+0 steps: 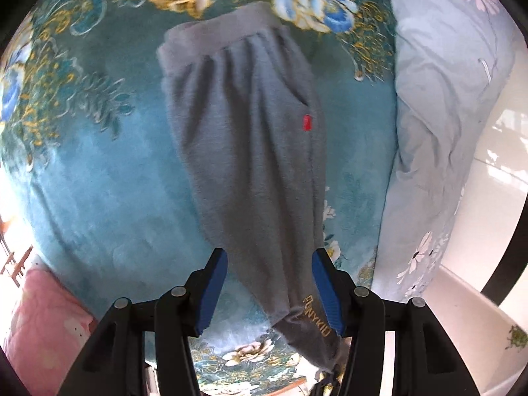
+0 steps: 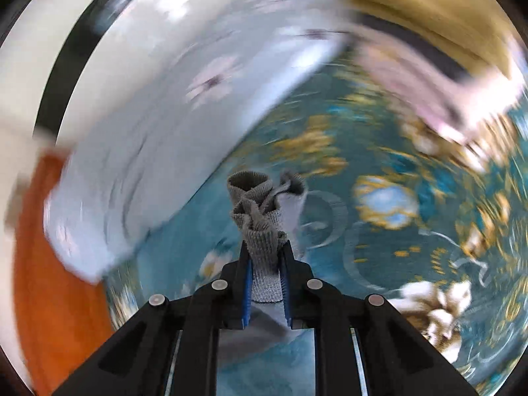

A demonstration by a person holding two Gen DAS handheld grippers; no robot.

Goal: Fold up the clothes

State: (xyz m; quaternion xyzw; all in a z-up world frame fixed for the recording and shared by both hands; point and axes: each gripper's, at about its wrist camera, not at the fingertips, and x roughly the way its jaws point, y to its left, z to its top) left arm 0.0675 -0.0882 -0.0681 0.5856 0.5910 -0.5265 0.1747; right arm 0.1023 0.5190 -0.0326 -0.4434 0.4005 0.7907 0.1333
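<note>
Grey children's trousers [image 1: 244, 138] lie lengthwise on a teal floral blanket [image 1: 99, 181], waistband far, leg end near, with a red tag and gold lettering. My left gripper [image 1: 269, 257] is open, its blue pads on either side of the lower leg, above it. My right gripper [image 2: 265, 247] is shut on a bunched grey ribbed cuff [image 2: 260, 217] of the trousers, held above the blanket [image 2: 363, 231]. The right wrist view is blurred by motion.
A pale blue floral quilt [image 1: 439, 115] lies along the right side of the blanket; it also shows in the right wrist view [image 2: 148, 165]. A pink pillow [image 1: 43, 323] sits at the near left. An orange surface [image 2: 49, 280] is at the left.
</note>
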